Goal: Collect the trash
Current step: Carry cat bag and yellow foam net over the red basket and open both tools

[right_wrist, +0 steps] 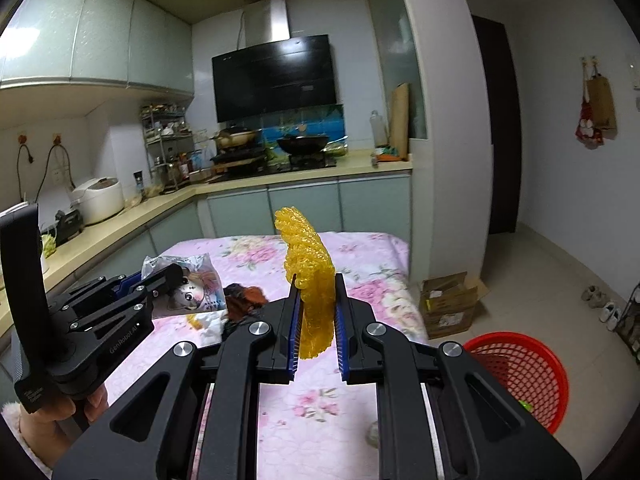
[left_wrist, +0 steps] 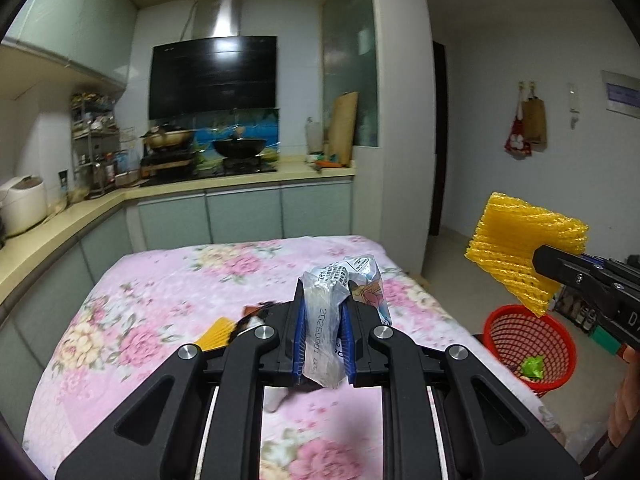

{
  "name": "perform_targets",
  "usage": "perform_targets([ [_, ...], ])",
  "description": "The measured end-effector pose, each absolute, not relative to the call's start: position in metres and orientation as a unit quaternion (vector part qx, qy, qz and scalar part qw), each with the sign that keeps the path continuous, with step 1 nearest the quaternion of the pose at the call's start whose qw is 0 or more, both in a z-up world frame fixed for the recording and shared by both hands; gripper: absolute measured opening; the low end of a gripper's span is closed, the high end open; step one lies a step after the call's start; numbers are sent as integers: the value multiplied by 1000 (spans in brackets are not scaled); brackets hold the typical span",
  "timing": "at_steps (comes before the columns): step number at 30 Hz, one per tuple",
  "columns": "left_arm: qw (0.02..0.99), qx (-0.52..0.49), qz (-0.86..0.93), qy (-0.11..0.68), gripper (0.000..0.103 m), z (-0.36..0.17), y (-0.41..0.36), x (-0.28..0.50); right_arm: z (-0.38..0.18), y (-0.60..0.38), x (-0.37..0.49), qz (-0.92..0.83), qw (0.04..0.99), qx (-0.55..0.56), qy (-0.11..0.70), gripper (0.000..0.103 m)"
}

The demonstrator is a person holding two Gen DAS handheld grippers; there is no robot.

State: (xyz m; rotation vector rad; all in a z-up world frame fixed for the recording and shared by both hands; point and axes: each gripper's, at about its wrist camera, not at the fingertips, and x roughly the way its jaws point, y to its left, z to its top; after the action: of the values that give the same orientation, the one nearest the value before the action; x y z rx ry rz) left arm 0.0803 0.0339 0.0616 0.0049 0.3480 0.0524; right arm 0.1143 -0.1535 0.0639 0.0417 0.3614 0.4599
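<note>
**Trash pinched in both claws above the floral table**

Trash is held in each claw. The left gripper points forward over the pink floral tablecloth, its blue-padded jaws pressed onto a crinkled clear plastic wrapper that stands upright between them and rises past the fingertips; printed digits run down its side and a cartoon picture shows on its far part. In the right wrist view this gripper sits to the left, raised above the cloth, with a bare hand in a fluffy sleeve gripping its handle from below.

The right gripper also points forward, its jaws pinching a yellow foam fruit net. The net is a ribbed, bubbly mesh, seen edge-on here and curving up beyond the fingertips. From the left wrist view the same net looks like a flat, ridged sheet held off the right edge of the table, above a red plastic basket on the floor. A green scrap lies inside the basket.

Just left of the left claw's fingertips, on the cloth, lie another yellow piece and a dark brown and orange scrap.
</note>
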Motion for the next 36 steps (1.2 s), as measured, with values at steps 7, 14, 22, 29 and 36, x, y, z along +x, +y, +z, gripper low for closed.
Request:
perform_targets([
  [7,985,15,-10,170,14,67,0,93,66,-180,116,190,966,30,171,15],
  [14,983,18,-49,177,14,64,-31,109,64,-208,118,149,973,44,171,15],
  [22,979,24,-88,184,14,60,-67,123,55,-233,122,99,976,58,184,15],
  [29,972,30,-121,199,14,52,-95,137,45,-254,133,48,973,71,213,15],
  [36,961,28,-164,220,14,39,-123,156,32,-274,145,15,966,92,241,15],
])
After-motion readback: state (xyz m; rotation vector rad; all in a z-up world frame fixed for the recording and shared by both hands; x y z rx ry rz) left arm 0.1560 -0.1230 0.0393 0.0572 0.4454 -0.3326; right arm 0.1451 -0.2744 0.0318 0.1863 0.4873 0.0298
